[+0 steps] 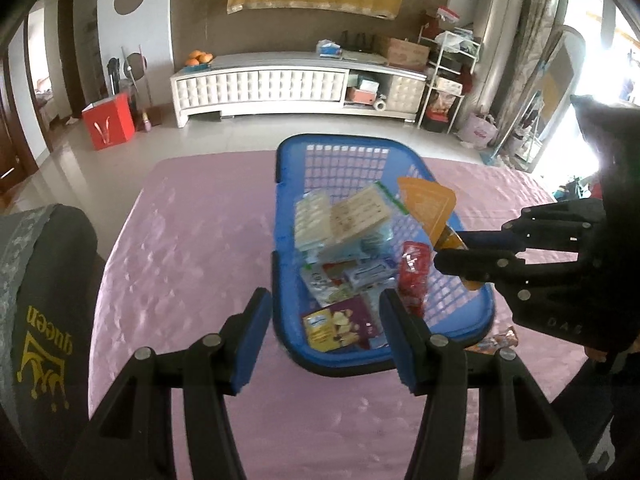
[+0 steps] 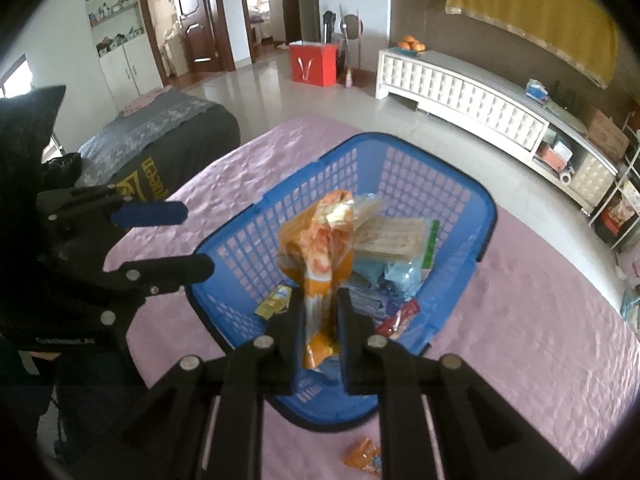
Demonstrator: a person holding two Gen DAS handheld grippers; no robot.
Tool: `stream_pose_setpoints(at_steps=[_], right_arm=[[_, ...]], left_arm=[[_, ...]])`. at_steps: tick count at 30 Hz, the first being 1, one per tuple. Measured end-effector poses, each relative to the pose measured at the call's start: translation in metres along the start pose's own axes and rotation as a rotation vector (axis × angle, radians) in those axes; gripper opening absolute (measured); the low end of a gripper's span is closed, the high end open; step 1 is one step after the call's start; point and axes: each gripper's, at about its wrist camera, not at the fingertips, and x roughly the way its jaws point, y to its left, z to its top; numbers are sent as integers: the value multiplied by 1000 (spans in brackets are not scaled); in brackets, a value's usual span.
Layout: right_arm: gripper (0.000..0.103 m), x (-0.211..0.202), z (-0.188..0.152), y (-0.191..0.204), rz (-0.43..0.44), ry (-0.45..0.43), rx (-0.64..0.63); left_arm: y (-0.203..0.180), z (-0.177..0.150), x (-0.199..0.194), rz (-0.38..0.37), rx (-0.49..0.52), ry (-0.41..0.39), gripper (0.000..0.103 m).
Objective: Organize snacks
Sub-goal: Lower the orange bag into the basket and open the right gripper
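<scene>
A blue plastic basket (image 1: pixel 288 276) (image 2: pixel 472 240) stands on the pink tablecloth and holds several snack packets, among them a purple one (image 1: pixel 340 326) and a red one (image 1: pixel 414 270). My right gripper (image 2: pixel 320 304) (image 1: pixel 450 250) is shut on an orange snack bag (image 2: pixel 316 248) (image 1: pixel 426 204) and holds it above the basket's right side. My left gripper (image 1: pixel 324 304) (image 2: pixel 192 236) is open and empty, hovering at the basket's near left corner. A small orange packet (image 2: pixel 362 456) (image 1: pixel 494 340) lies on the cloth outside the basket.
A dark grey chair back with a yellow crown print (image 1: pixel 44 304) stands at the table's left edge. The pink tablecloth (image 1: pixel 192 232) spreads around the basket. A white TV cabinet (image 1: pixel 260 84) and a red box (image 1: pixel 108 124) stand beyond on the floor.
</scene>
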Motion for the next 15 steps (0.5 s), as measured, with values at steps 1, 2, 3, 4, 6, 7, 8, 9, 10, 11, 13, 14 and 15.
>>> stream_pose_setpoints(at_steps=[1,2,3,4,6,7,8,9,10,11,13,14,15], right_arm=[[16,5,1,0,2,10,-2],[16,9,1,1,1,21,-2],[16,13,1,2,-1,31,-1],[16,19,3,1,-10,45,-2],[16,27,4,3,-21,58,-4],[17,29,4,4,-23,62,-4],[17,32,4,4,-22,67,-1],[17,35,5,3,-23,73,3],[17,39,5,3,-27,82,4],[17,41,4,4,-35,88,1],[17,47,5,6,-47,100,-15],[17,50,5,8,-50,102,-21],[17,51,5,9,-53,102,-28]], left_arm=[[2,0,2,3,-2,2,54],[3,0,3,5,-3,5,54],[6,1,6,6,-4,8,54],[7,2,8,4,-4,10,54],[9,3,13,3,-5,20,54],[11,3,16,5,-3,24,54],[11,3,17,7,-1,25,54],[12,2,18,11,0,25,54],[12,3,20,11,-1,26,54],[13,3,21,8,-4,28,54],[14,2,23,9,-8,31,54],[14,1,24,11,-10,32,54],[15,1,26,13,-12,36,54]])
